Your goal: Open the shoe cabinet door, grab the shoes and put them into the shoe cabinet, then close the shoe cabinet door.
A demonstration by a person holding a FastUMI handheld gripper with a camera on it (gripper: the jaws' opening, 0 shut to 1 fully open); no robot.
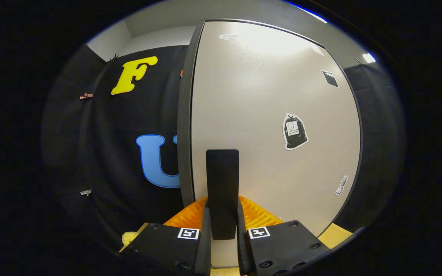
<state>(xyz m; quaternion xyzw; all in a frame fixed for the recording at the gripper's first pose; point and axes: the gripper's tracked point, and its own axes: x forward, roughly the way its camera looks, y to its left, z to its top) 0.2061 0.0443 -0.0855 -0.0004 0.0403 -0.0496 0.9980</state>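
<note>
The shoe cabinet door (274, 96) is a tall pale panel standing straight ahead, with a dark edge (185, 115) down its left side. A black upright handle (222, 172) is fixed low on the door near that edge. My gripper (223, 205) is shut on this handle, one finger pressing each side of its lower part. I cannot tell whether the door is ajar or flush with the cabinet.
On the door's right half are a trash-bag sticker (294, 131) and a small pale sticker (342, 185). Black booth cloth (106, 161) hangs left of the door. A light wooden surface (336, 234) shows below the door, and a pale yellow object (130, 237) lies low on the left.
</note>
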